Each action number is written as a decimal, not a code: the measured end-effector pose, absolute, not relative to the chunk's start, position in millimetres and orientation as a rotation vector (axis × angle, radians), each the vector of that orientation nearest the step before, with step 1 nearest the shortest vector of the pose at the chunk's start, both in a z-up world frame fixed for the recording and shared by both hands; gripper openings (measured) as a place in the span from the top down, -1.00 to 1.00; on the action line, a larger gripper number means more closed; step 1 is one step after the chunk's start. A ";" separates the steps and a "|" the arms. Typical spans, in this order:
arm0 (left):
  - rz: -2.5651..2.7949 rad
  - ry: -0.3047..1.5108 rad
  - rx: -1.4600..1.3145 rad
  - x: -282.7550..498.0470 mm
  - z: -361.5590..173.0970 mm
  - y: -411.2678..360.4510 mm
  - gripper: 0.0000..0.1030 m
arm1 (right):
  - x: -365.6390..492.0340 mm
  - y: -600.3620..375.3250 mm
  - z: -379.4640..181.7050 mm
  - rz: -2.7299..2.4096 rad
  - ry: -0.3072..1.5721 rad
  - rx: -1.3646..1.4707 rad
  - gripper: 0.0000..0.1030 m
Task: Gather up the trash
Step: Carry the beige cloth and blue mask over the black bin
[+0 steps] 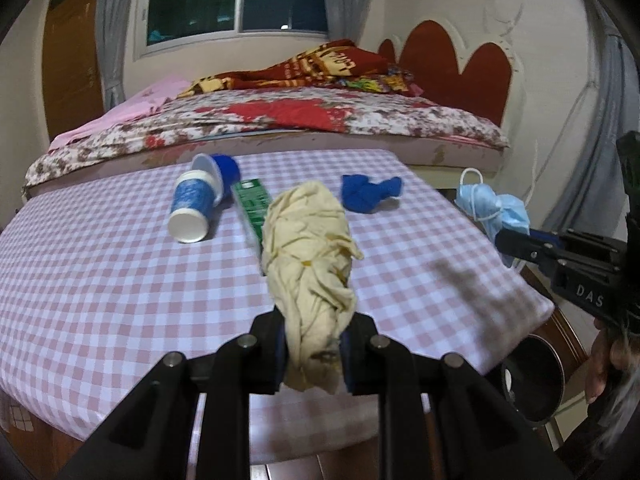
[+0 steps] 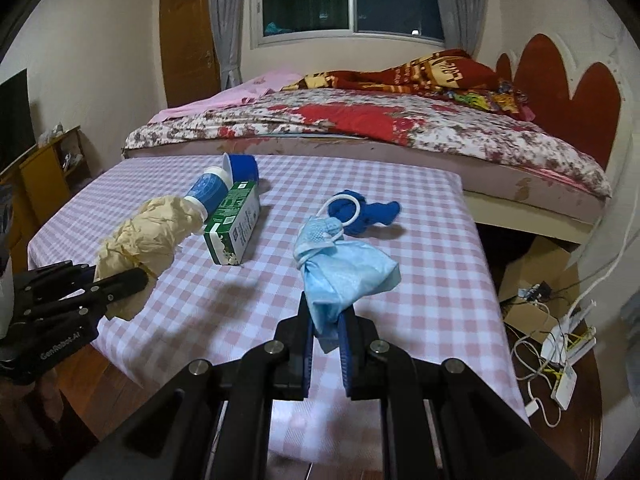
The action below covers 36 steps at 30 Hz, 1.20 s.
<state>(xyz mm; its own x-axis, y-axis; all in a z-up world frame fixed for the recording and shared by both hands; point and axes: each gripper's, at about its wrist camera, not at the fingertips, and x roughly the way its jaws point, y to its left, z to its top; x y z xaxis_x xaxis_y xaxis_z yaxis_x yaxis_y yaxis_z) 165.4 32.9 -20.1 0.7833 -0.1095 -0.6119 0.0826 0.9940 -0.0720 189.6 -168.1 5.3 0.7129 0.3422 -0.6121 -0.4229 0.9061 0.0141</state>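
While the left gripper (image 1: 314, 354) clamped the crumpled yellow paper (image 1: 308, 248) and the right gripper (image 2: 325, 342) pinched the blue face mask (image 2: 344, 272) above the checked table (image 2: 420, 300), both loads needed firm, level carrying to a bin, possibly the dark round container (image 1: 534, 376).

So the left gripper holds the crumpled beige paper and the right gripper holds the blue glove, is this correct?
Not quite. The right gripper holds the light blue face mask, as the right wrist view shows; the blue glove lies on the table. The left gripper does hold the beige paper.
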 end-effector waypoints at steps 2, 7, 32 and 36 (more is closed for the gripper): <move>-0.126 0.661 -0.027 163.7 -19.0 21.2 0.57 | 183.6 -178.3 6.1 0.411 0.648 -0.121 0.77; -0.177 0.665 -0.012 161.4 -19.5 -4.8 0.57 | 170.8 -207.5 7.1 0.365 0.649 -0.100 0.77; -0.582 0.736 0.152 127.0 -42.5 -210.0 0.57 | 92.7 -406.1 -29.3 0.015 0.716 0.052 0.77; -0.657 0.771 0.175 117.1 -56.0 -245.6 0.57 | 76.5 -439.4 -47.4 -0.044 0.758 0.080 0.77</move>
